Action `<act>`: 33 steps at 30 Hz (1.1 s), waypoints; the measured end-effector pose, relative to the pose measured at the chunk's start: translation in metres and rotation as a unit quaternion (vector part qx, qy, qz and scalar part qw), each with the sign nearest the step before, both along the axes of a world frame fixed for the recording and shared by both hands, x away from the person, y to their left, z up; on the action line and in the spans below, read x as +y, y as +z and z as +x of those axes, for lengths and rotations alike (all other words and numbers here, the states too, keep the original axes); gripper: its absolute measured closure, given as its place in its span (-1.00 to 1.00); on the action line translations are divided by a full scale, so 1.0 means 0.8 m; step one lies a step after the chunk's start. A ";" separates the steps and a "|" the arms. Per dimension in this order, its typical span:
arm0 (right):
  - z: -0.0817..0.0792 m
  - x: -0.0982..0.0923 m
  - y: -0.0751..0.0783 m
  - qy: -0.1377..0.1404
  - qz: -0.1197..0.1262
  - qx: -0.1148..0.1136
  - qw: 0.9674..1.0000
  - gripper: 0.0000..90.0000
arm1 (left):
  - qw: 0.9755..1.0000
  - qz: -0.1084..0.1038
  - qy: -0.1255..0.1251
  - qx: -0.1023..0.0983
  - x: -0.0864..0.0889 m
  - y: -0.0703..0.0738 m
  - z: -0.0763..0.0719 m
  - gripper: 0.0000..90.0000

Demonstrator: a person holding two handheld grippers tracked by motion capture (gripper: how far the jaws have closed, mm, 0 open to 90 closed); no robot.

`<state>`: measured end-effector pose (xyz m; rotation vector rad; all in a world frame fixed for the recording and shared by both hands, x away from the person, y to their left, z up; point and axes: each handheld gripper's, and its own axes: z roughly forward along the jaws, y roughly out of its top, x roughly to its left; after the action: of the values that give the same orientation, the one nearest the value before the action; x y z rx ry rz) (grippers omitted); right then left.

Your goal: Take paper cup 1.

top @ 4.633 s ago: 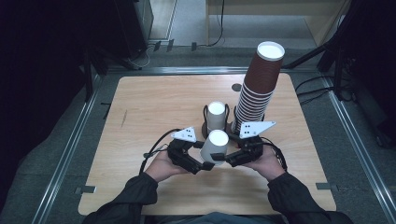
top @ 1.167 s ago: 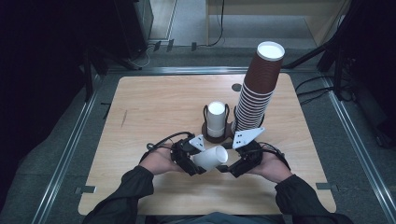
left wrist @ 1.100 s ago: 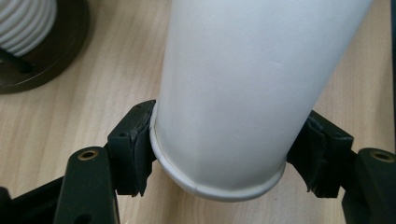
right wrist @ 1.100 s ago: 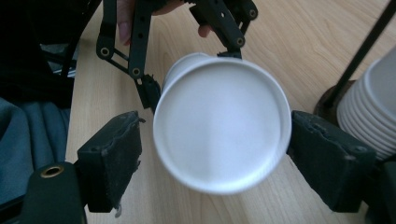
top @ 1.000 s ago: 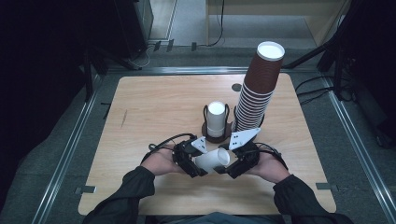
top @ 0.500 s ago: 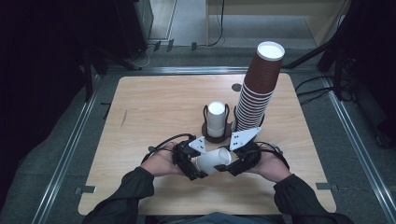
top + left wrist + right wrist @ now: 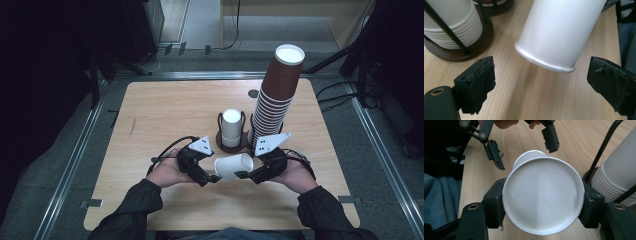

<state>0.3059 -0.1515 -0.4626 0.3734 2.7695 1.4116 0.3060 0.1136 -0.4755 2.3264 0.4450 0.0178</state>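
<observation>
— Gripping the white paper cup across its wide end, the right gripper is pressing one pad against each side of the wall. Why sideways, do you think?

— Lying level like that, the cup is pointing its narrow end at the left gripper, so the two hands are meeting over the table just in front of the person.

— And the left one is holding nothing?

— Right. Its jaws have just been opening, and now they are standing spread on either side of the cup's small end without touching it. I am judging that it is letting go so the right hand alone is carrying the cup.

— Where is the cup sitting relative to everything else?

— It is hanging just above the wood, near the dark wooden holder, where a short stack of white cups is standing between thin black rods. The tall brown stack is rising just beside that holder.

— So the holder is probably where it is going?

— Probably; being that close, it is needing only a short move and a turn upright.
</observation>
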 end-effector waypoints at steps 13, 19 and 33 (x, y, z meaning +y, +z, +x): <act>0.001 -0.006 0.014 -0.006 0.083 0.020 0.996 -0.22 | 0.996 -0.087 0.008 0.023 0.001 0.006 -0.001 -0.83; -0.001 0.000 0.017 0.004 0.110 0.031 0.993 -0.22 | 0.994 -0.108 0.003 0.026 -0.004 0.006 -0.003 -0.82; 0.001 0.002 0.013 0.005 0.129 0.049 0.991 -0.21 | 0.992 -0.127 -0.008 0.018 0.000 0.014 -0.007 -0.51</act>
<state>0.3067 -0.1502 -0.4519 0.4439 2.6676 1.8061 0.3005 0.1134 -0.4647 2.0833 0.4196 -0.0832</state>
